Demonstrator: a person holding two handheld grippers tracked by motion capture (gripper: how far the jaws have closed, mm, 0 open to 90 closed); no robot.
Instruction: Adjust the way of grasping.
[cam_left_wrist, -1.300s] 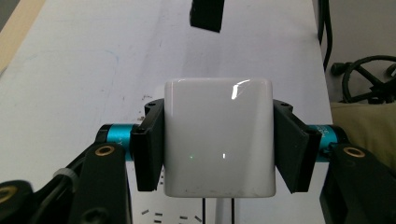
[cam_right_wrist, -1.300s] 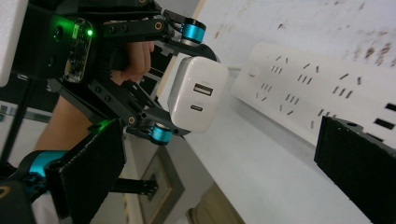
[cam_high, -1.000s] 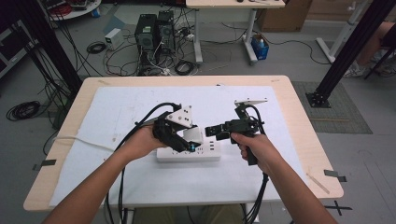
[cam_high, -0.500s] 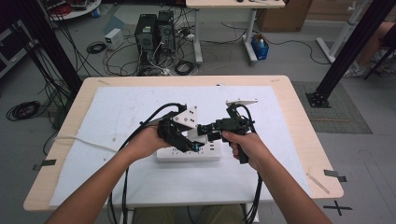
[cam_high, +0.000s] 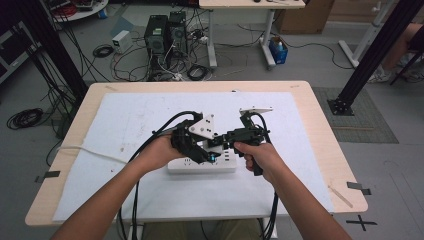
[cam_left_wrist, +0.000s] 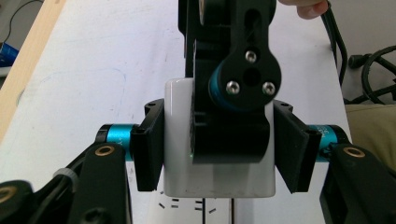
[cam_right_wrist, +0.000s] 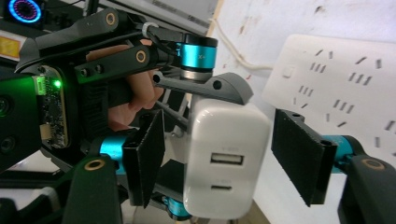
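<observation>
From the high view, both hands met above the white power strip, which lay lengthwise across the near middle of the table. The left gripper came down over the strip from its left, the right gripper reached in level from its right, and the two tools were touching or nearly so over the strip's middle. The charger was too small to make out here. Bare mat lay all round the strip, with the table edges well away.

In the left gripper view, the white charger stood just above the strip, pinched by its two flat sides between the left gripper's pads. The other tool crossed in front of the charger's face.

In the right gripper view, the charger showed its port face toward the camera, long axis upright, the strip's sockets behind it. It sat between the right gripper's pads, whose jaws had just been closing; the left-hand pad looked near or touching, the right-hand pad stood apart. That remaining gap seemed what a handover turned on.
</observation>
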